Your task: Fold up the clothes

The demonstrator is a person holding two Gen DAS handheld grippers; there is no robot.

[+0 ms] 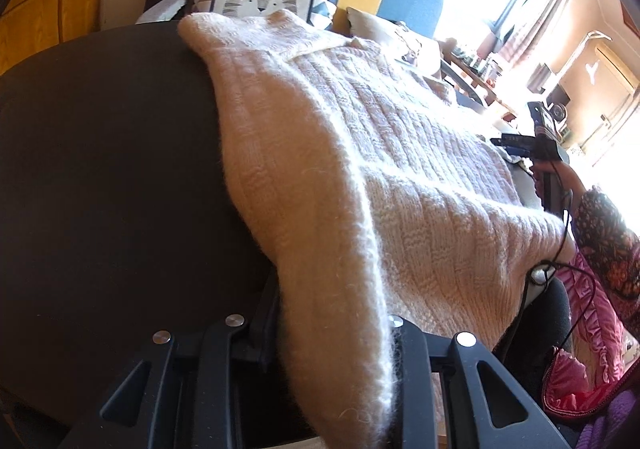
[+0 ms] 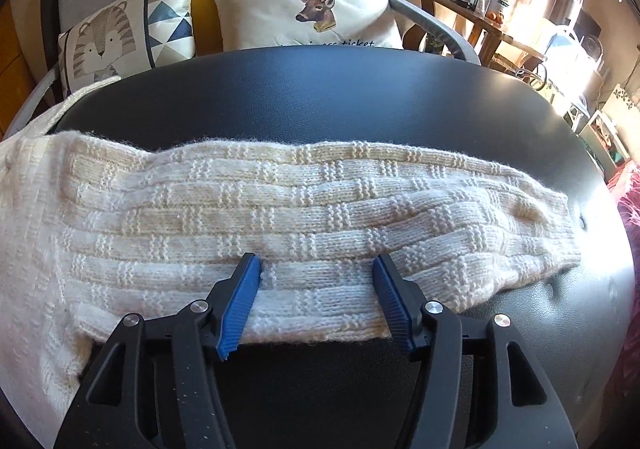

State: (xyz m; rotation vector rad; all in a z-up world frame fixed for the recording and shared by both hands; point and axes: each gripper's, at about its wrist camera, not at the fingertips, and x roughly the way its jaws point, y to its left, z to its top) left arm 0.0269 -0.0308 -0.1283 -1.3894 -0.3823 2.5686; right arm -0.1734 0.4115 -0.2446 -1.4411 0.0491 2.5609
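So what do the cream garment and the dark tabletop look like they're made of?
Cream garment: chunky knit, probably wool or acrylic, matte; basket-weave ribs and fuzzy stray fibres show. Dark tabletop: smooth, semi-gloss black, possibly leatherette or coated board; it shows soft window glare.

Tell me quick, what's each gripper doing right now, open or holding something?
Left gripper: shut on a lifted fold of the cream knit sweater.
Right gripper: open, its blue pads apart over the sweater's near edge, gripping nothing.
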